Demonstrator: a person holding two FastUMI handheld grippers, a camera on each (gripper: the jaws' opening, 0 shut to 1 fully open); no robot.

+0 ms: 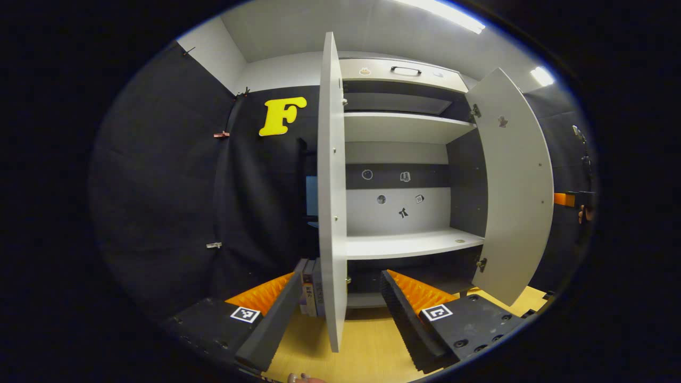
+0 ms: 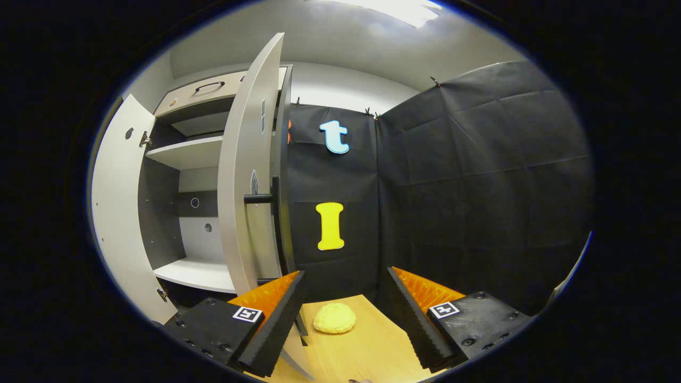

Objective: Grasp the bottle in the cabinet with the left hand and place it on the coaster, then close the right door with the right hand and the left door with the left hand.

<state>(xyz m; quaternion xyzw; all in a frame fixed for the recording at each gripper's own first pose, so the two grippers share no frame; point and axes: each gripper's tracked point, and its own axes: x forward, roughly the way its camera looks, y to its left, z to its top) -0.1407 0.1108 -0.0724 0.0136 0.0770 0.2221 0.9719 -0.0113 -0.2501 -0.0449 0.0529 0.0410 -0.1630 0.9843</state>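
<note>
In the left gripper view the left hand-held gripper (image 1: 351, 314) stands wide open with nothing in it, its fingers at the bottom of the frame on either side of the left door (image 1: 332, 213), whose thin edge runs tall from top centre down to the worktop (image 1: 367, 351); the door sits edge-on just ahead, so a push would need the gripper to come round to its outer face at the left. The cabinet (image 1: 404, 159) fills the centre; its shelves look bare and I can make out no bottle there, so it is likely already out, though neither bottle nor coaster can be placed from here. The right door (image 1: 513, 186) hangs open at centre right, and some books (image 1: 311, 290) stand beside the left door's foot. In the right gripper view the right hand-held gripper (image 2: 346, 319) is also wide open and empty; the right door (image 2: 247, 175) stands tall just left of its fingers, handle (image 2: 260, 198) facing it, so this gripper is the nearer one. A yellow bun-like lump (image 2: 334, 318) lies on the worktop between the fingers, clear of the door's swing
</note>
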